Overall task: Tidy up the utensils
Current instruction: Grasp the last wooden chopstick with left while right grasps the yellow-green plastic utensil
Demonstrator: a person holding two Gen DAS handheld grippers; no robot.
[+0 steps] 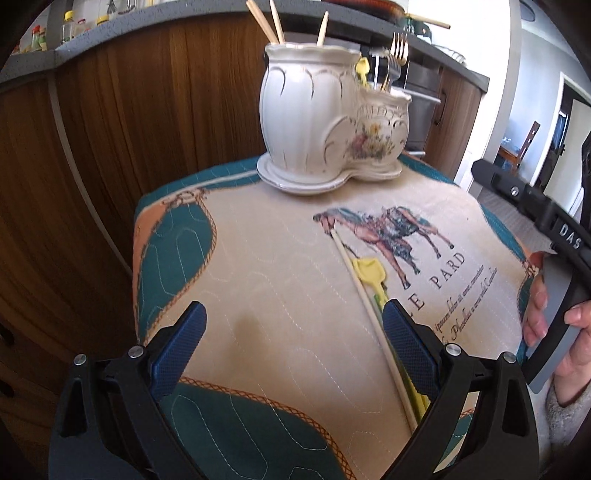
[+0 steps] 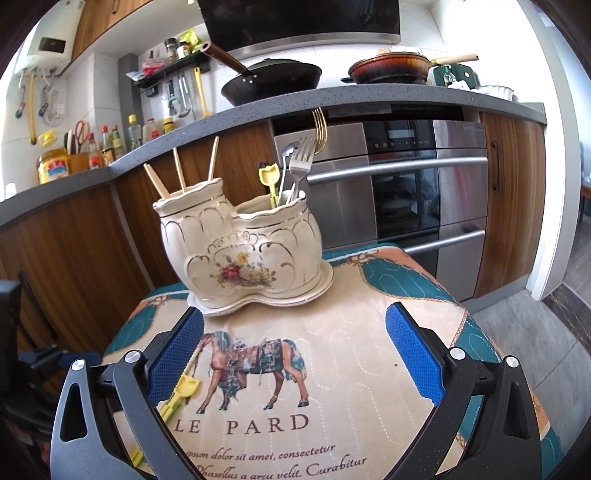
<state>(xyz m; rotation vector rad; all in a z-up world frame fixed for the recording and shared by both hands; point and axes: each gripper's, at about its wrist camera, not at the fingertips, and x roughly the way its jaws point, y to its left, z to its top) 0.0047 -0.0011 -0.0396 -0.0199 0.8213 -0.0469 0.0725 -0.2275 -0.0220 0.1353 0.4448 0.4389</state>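
From the left wrist, the left tongs [image 1: 291, 332] are hanging wide apart over a quilted cloth [image 1: 280, 280] that is covering the bench, with nothing between the blue pads. A pale chopstick [image 1: 365, 299] is lying on the cloth, running from the printed horse [image 1: 384, 236] down toward the right-hand pad [image 1: 406, 343]. Just beside it, a yellow fork [image 1: 367, 271] is lying with its head pointing away and its handle passing under that same pad; whether the pad is touching it cannot be told. At the far end of the cloth a white two-pot holder [image 1: 325, 122] is standing on its saucer. Three chopsticks [image 1: 275, 22] are sticking up from the taller pot and metal forks [image 1: 397, 55] from the lower one. At the right edge a hand [image 1: 554, 325] is gripping the handle of the other tool.

From the right wrist, the right tongs [image 2: 295, 354] are also standing wide apart, with nothing between them, above the cloth [image 2: 351, 369]. The yellow fork [image 2: 184, 389] is lying just beside the left-hand pad [image 2: 173, 354], partly hidden behind that finger, well apart from the right-hand pad. The holder [image 2: 243, 251] is standing beyond the tips, near the far edge of the cloth. Three chopsticks [image 2: 179, 170] are standing in its left pot, and forks [image 2: 299, 162] and another yellow fork [image 2: 267, 177] in its right pot. Behind it an oven [image 2: 406, 177] is sitting under a grey counter [image 2: 258, 110] carrying pans.
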